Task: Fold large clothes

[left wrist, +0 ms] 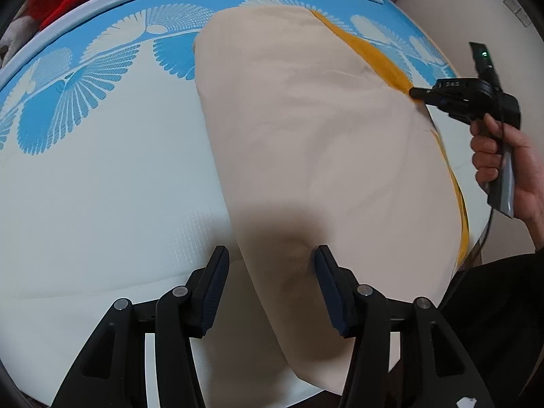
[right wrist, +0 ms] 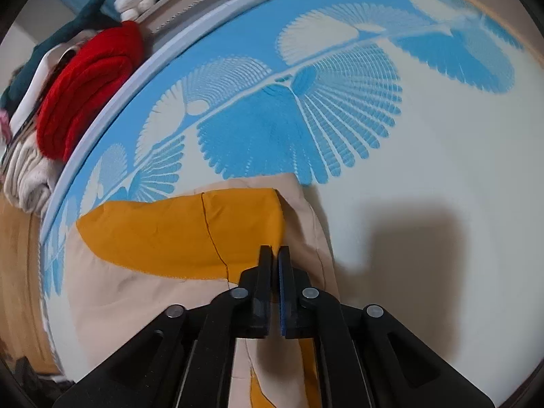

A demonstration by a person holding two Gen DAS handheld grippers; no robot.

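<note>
A large beige garment (left wrist: 323,142) with an orange lining (left wrist: 374,57) lies spread on a white and blue patterned mattress (left wrist: 102,176). My left gripper (left wrist: 270,261) is open, its jaws standing over the garment's near left edge, holding nothing. My right gripper (left wrist: 416,94) is shut on the garment's right edge where the orange part meets the beige. In the right wrist view the right gripper (right wrist: 275,255) pinches the fabric next to the orange panel (right wrist: 176,234), with beige cloth (right wrist: 136,306) around it.
A pile of folded clothes, red (right wrist: 85,91) on top of grey and dark ones, lies beyond the mattress's far edge (right wrist: 136,78). A wooden floor (right wrist: 17,272) shows beside the bed. The person's hand (left wrist: 503,166) holds the right gripper's handle.
</note>
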